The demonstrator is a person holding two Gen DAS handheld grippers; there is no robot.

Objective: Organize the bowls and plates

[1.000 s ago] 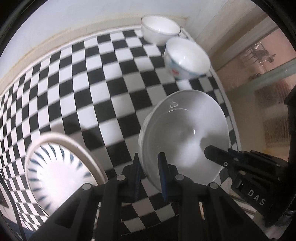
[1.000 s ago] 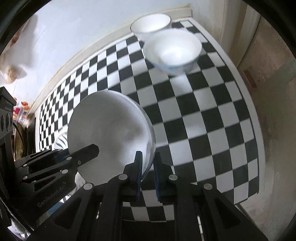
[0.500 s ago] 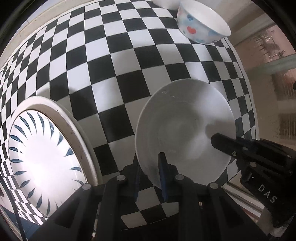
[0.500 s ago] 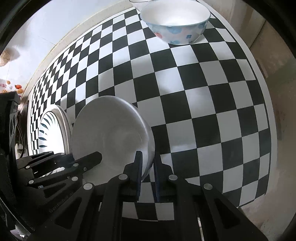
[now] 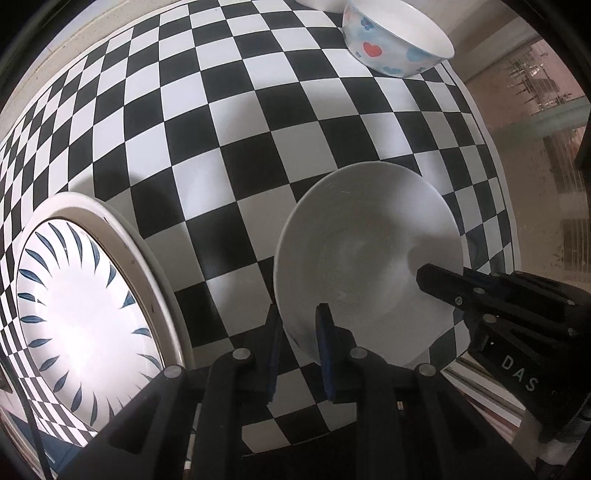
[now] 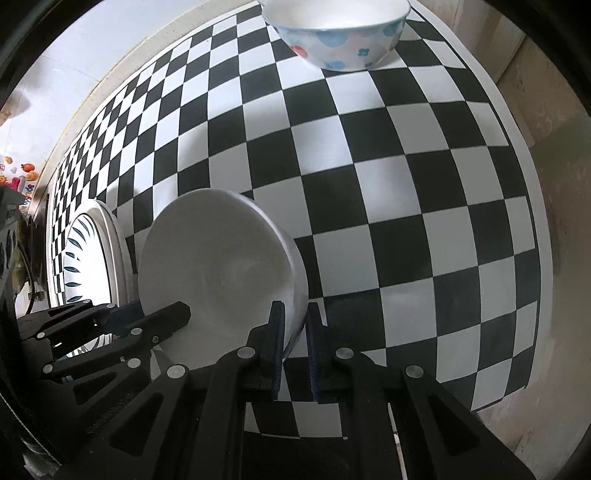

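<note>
A plain white bowl is held between both grippers just above the checkered table. My left gripper is shut on its near-left rim. My right gripper is shut on the opposite rim; it also shows in the left wrist view. The bowl shows in the right wrist view too. A plate with a blue leaf pattern lies to the left of the bowl, also in the right wrist view. A bowl with blue and red hearts stands at the far right, also in the right wrist view.
The checkered tablecloth covers the table. Its right edge runs close to the held bowl, with floor beyond. A second white bowl is cut off at the top edge behind the heart bowl. A wall borders the far side.
Both grippers have lowered the white bowl toward the table and tipped it from near upright to nearly level. The far bowls have slid up toward the frame's top edge.
</note>
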